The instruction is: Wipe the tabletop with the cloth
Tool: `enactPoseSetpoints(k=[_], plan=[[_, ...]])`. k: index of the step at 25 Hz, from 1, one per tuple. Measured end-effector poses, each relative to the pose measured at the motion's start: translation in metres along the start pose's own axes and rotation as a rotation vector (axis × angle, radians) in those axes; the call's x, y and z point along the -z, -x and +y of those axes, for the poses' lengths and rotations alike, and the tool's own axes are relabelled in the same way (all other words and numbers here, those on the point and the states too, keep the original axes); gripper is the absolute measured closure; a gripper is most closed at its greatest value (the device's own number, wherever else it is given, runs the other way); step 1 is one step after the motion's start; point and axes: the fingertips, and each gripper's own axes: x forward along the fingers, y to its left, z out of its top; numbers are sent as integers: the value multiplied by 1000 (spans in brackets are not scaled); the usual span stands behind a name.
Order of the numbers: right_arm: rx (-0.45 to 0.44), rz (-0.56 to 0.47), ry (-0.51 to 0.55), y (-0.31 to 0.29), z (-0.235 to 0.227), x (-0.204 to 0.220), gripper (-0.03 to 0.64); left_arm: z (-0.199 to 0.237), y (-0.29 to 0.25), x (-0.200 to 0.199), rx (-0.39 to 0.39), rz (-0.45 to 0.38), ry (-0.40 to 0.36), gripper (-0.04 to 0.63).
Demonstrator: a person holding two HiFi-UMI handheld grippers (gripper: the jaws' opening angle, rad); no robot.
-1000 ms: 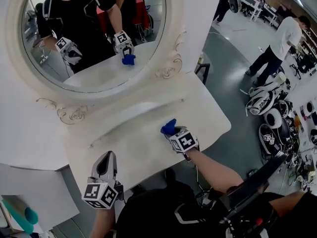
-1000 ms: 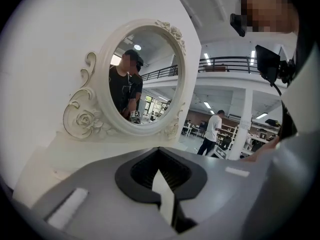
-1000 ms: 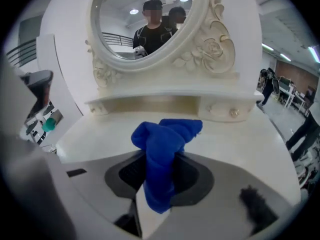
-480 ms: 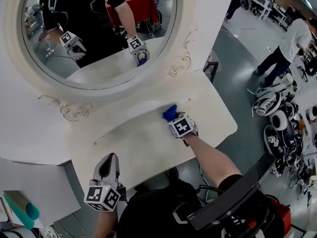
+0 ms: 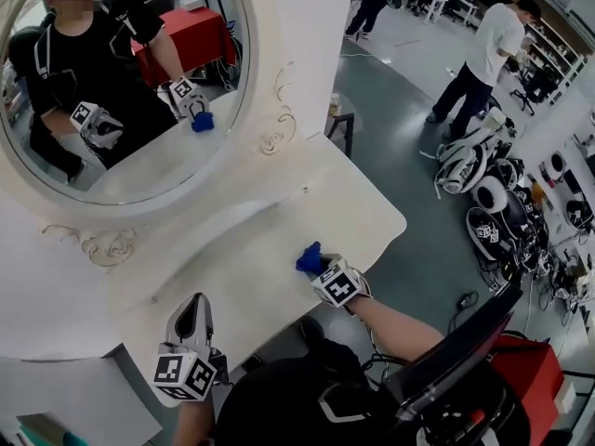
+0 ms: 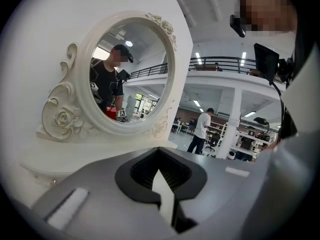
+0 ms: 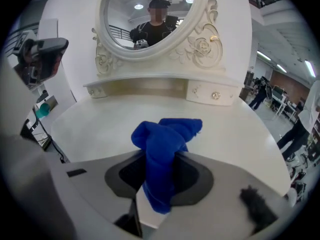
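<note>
A bunched blue cloth [image 5: 309, 257] rests on the white dressing tabletop [image 5: 251, 249] close to its front right edge, and my right gripper [image 5: 319, 268] is shut on it. In the right gripper view the cloth [image 7: 162, 144] sticks up and forward out of the right gripper [image 7: 159, 184], over the pale tabletop [image 7: 95, 129]. My left gripper [image 5: 190, 318] hovers at the table's front left edge, jaws together, nothing in them. In the left gripper view the left gripper [image 6: 163, 186] points up at the mirror.
A big oval mirror [image 5: 121, 100] in a carved white frame stands behind a raised drawer ledge [image 7: 160, 86]. Right of the table lies grey floor with a stool [image 5: 342, 128], piled gear [image 5: 488, 203] and a standing person [image 5: 483, 54]. A red box [image 5: 530, 370] sits near right.
My right gripper has drawn the blue cloth back from near the drawer ledge toward the table's front edge. The left gripper stays at the front left edge. The head view has swung.
</note>
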Motion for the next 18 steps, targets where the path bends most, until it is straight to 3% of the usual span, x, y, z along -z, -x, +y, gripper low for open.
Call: enactPoseSetpoints(k=[7, 11, 13, 18], plan=[[4, 26, -63, 38, 3, 49, 488, -22, -18, 2, 64, 12, -18, 588], [-51, 85, -72, 41, 3, 60, 488, -28, -22, 3, 59, 14, -22, 588], [-48, 75, -83, 34, -12, 44, 488, -27, -27, 3, 49, 12, -25, 588], [-4, -52, -63, -6, -60, -42, 486, -17, -25, 9, -11, 14, -12, 588]])
